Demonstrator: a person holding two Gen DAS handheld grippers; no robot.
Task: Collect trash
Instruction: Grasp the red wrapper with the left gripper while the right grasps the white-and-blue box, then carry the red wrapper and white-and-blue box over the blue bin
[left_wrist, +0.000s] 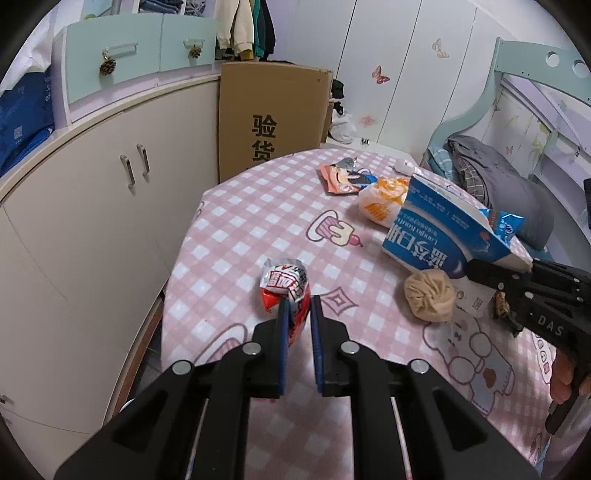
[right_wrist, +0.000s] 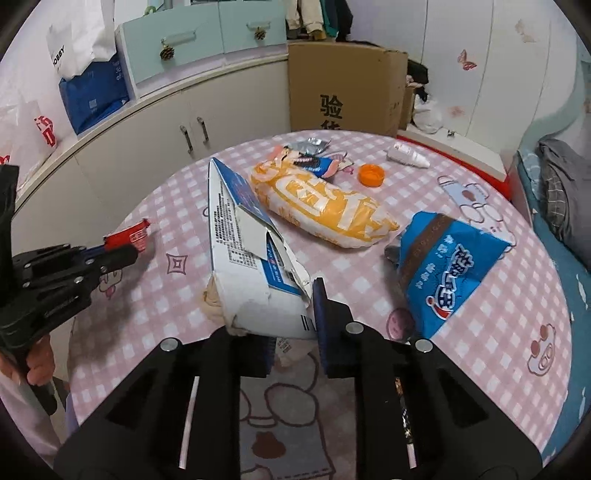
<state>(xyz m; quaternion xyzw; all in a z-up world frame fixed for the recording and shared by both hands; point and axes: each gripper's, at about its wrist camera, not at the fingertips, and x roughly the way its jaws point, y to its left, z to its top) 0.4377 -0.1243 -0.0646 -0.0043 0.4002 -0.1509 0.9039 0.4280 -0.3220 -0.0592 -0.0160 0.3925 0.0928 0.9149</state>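
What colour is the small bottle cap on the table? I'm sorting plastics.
Orange; the bottle cap shows best in the right wrist view.

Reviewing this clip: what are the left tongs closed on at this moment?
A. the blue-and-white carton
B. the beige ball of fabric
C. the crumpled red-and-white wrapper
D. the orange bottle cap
C: in the left wrist view the left tongs pinch the crumpled red-and-white wrapper, while the blue-and-white carton sits in the right tongs and the orange bottle cap lies untouched on the table.

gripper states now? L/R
Left gripper: shut on the red-and-white wrapper.
Right gripper: shut on the torn blue-and-white box.
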